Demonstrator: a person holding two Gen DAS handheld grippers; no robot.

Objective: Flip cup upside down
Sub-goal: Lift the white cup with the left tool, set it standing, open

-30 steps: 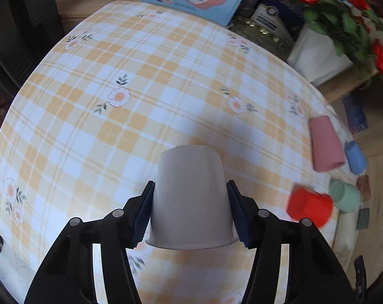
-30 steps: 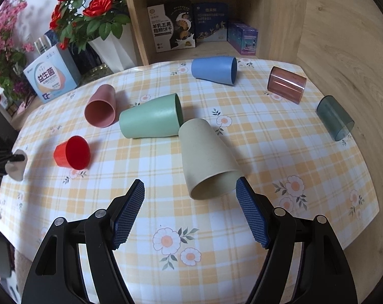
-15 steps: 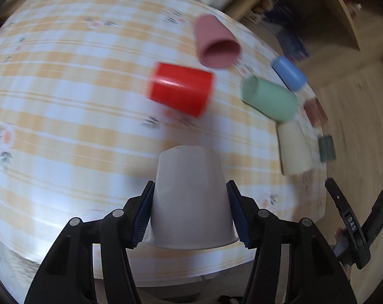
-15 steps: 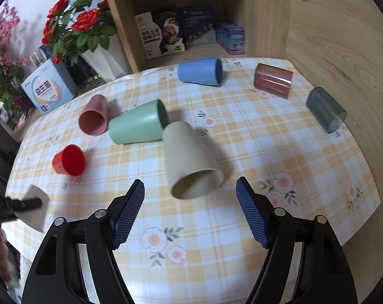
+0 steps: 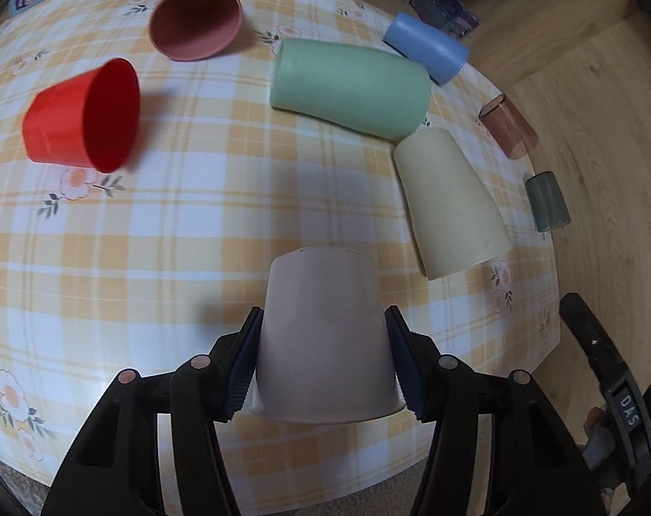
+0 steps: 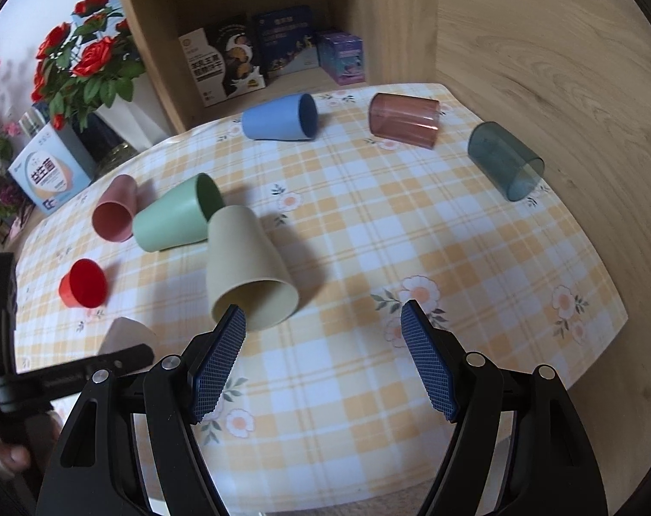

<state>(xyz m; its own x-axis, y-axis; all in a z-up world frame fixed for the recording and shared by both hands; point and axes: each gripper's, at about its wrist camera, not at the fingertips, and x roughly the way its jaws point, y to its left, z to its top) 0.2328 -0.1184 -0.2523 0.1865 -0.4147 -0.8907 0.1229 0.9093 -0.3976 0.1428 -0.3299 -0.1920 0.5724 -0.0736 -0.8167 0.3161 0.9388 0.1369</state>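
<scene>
1. My left gripper (image 5: 323, 359) has its jaws clamped on the white cup (image 5: 323, 339), base pointing away, above the near part of the checked table (image 5: 196, 223).
2. The beige cup (image 6: 248, 266) lies on its side mid-table.
3. My right gripper (image 6: 323, 359) hangs with jaws apart, holding nothing.

You can read "DAS" on the black strap (image 5: 625, 404) right of the checked tablecloth (image 5: 196, 232); the box (image 6: 50, 172) lettering behind it stays unreadable.
</scene>
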